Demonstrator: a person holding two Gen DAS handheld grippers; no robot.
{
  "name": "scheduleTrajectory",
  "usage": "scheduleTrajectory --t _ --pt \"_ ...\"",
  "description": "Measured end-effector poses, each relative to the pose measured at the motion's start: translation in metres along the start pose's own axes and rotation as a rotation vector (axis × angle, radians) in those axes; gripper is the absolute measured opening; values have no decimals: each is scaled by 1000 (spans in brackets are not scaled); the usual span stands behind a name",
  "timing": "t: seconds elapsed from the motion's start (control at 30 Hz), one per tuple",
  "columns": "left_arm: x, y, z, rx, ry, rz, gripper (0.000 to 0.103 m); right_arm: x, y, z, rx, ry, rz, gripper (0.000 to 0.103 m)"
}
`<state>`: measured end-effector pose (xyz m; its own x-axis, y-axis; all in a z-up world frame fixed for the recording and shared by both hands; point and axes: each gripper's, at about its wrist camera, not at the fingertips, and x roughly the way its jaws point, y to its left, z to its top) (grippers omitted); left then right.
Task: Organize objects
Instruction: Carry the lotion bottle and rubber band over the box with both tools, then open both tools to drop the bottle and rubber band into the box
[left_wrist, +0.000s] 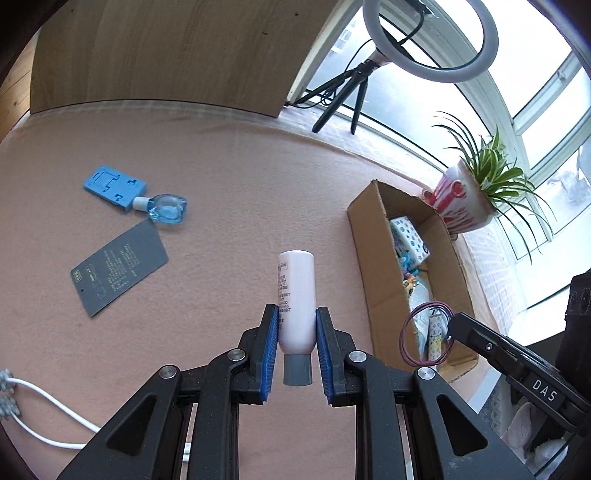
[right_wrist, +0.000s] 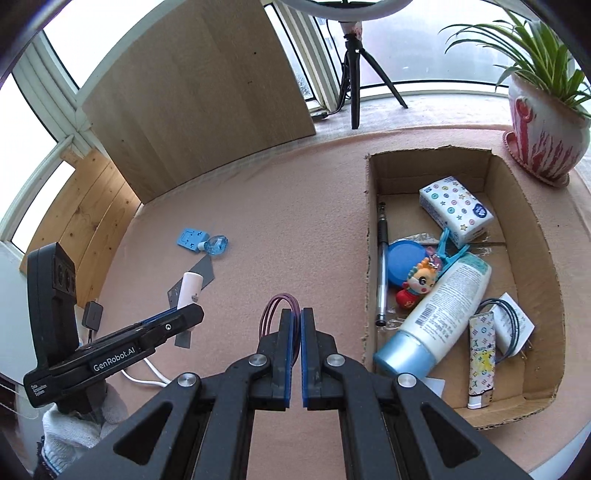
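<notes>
My left gripper (left_wrist: 297, 309) is shut on a pale pink bottle (left_wrist: 295, 280) with a grey cap, held above the pink table cover. Its blue pads (left_wrist: 272, 332) press on the bottle's lower body. My right gripper (right_wrist: 297, 314) is shut on thin purple hair bands (right_wrist: 279, 306), which loop out to the left of its fingers. In the left wrist view the bands (left_wrist: 410, 332) hang over the near end of the cardboard box (left_wrist: 373, 266). The right wrist view shows the left gripper (right_wrist: 197, 314) with the bottle (right_wrist: 189, 288) to the left.
The open box (right_wrist: 532, 236) holds a tissue pack (right_wrist: 456, 208), a pen (right_wrist: 382, 258), a lotion bottle (right_wrist: 443, 314), a toy (right_wrist: 419, 286) and other small items. A blue stand (left_wrist: 114, 186), a blue glass bottle (left_wrist: 168, 208) and a grey card (left_wrist: 120, 266) lie on the cover. A plant pot (right_wrist: 543, 136) stands beyond the box.
</notes>
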<state>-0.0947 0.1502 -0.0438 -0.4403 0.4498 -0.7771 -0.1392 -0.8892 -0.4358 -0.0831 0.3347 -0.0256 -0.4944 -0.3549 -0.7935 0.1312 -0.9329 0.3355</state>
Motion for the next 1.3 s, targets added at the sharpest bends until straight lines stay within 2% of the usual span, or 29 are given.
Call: scheduleTrajectory --t 0.23,0.53,0.87,1.2,1.23,1.27,1.3 --pt "19 -64 10 92 14 -61 21 -34 -49 -2 86 -54 -45 3" --pt "54 -119 12 159 56 -101 21 -45 -90 -9 158 -67 -83 3" --pt "80 -152 9 220 76 -71 21 -48 -109 -15 173 -59 -101 3" --pt "80 -162 8 243 63 -56 22 -46 -117 -14 179 -47 -105 3" --pt "80 -162 8 242 70 -57 29 -45 -116 -14 176 -47 -106 4" --pt "78 -161 9 239 75 -51 45 -45 -116 -14 176 -49 -109 5" --pt "76 -160 9 235 67 -45 53 -45 -116 -13 174 -46 -106 5"
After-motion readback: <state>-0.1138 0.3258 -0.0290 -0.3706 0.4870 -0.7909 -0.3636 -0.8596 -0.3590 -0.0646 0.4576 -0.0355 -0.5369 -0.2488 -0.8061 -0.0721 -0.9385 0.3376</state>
